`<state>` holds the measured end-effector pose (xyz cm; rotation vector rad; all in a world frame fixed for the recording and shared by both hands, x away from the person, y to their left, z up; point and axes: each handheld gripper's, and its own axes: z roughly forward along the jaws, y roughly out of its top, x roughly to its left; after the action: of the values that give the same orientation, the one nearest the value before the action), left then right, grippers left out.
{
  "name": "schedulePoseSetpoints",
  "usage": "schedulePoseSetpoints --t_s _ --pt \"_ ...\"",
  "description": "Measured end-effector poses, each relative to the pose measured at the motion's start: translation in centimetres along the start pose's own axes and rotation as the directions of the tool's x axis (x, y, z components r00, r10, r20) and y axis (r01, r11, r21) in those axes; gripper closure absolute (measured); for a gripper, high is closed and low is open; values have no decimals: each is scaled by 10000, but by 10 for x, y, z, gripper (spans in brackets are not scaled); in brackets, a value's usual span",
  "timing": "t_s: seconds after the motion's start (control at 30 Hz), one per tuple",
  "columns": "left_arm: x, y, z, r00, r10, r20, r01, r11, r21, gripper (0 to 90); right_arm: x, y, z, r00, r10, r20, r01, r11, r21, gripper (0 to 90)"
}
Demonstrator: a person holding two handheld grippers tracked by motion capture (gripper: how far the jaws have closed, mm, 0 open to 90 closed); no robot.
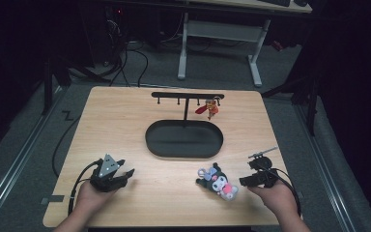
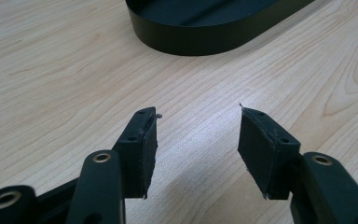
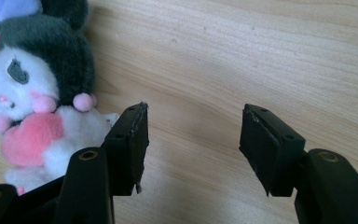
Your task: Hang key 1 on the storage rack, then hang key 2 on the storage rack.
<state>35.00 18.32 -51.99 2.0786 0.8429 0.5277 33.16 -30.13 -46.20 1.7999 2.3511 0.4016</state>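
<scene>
so from up top i've got the left gripper (image 1: 125, 173) sitting low on the near left of the wooden table (image 1: 125, 121), jaws spread apart with just bare wood between them, and its own camera shows the same, both pads (image 2: 142, 149) wide with nothing gripped. the black oval tray (image 1: 183, 139) is ahead of it, mid table, and i can see its dark wall (image 2: 200, 39) curving across the top of the left gripper view, well apart from the jaws. the right gripper (image 1: 244, 181) is on the near right, also parted and holding nothing. the plush toy (image 1: 217, 182), the black-hooded white one with a pink heart, lies flat on the table just beside that gripper, on its inner side. in the right gripper view the plush (image 3: 37, 102) is off to the left of the jaws, right up against the outside of the left-hand pad (image 3: 128, 147), not between them; can't tell if it's actually touching. behind the tray there's a black t-shaped hanger stand (image 1: 187, 99) with a small red and orange charm (image 1: 210, 108) dangling from a peg on its right side.
</scene>
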Motion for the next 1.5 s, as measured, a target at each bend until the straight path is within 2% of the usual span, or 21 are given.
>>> schedulePoseSetpoints --t_s 0.17,0.33,0.43,0.57,0.63,0.73,0.93,0.97,1.0,1.17,1.23,1.3,1.37,1.4,1.43,1.47,1.5 --pt "1 -1 0 10000 -14 -9 14 10000 18 467 2 5 -4 9995 -276 139 265 9969 746 400" --pt "1 -1 -1 10000 -18 -13 18 10000 36 466 9 11 -13 9982 -601 69 590 9924 1083 378" --pt "0 -1 -2 10000 29 6 -29 10000 61 465 14 14 -21 9966 -815 71 802 9907 1100 354" --pt "-1 0 0 10000 51 52 -51 10000 -8 465 20 16 -27 9952 -965 -144 975 9905 968 311" --pt "-1 0 3 9999 78 137 -79 10000 32 465 27 16 -29 9937 -1046 -398 1077 9903 882 263" --pt "-3 0 6 9995 174 247 -177 9997 149 465 37 14 -25 9898 -1164 -820 1247 9866 1054 227" --pt "-2 1 5 9993 183 327 -184 9998 12 465 55 12 -12 9818 -1587 -1042 1710 9778 1215 205" --pt "-2 1 5 9993 183 327 -184 9998 12 465 55 12 -12 9818 -1587 -1042 1710 9778 1215 205" --pt "-2 1 5 9992 194 338 -196 9998 50 465 60 13 -6 9793 -1771 -980 1897 9719 1391 201" --pt "-2 2 6 9994 126 307 -127 9999 16 464 67 17 5 9734 -2083 -952 2213 9625 1568 210" --pt "-1 2 5 9994 129 309 -129 9999 25 465 68 17 7 9728 -2116 -940 2243 9621 1551 211" --pt "-1 2 6 9994 155 323 -157 9999 58 465 73 19 15 9655 -2427 -948 2557 9523 1664 224" --pt "-1 1 5 9994 131 323 -133 9999 55 464 75 18 19 9660 -2430 -886 2552 9511 1738 244" --pt "-2 1 5 9993 120 346 -122 9999 58 463 75 18 22 9612 -2641 -801 2741 9472 1661 262" --pt "-2 1 4 9993 128 349 -130 9999 49 463 76 17 23 9677 -2406 -759 2504 9524 1738 278" --pt "-2 0 3 9993 121 347 -123 9999 40 463 74 16 25 9649 -2480 -860 2594 9507 1698 285" --pt "-2 0 2 9993 140 343 -143 9999 69 462 74 16 26 9670 -2401 -851 2517 9522 1734 295"
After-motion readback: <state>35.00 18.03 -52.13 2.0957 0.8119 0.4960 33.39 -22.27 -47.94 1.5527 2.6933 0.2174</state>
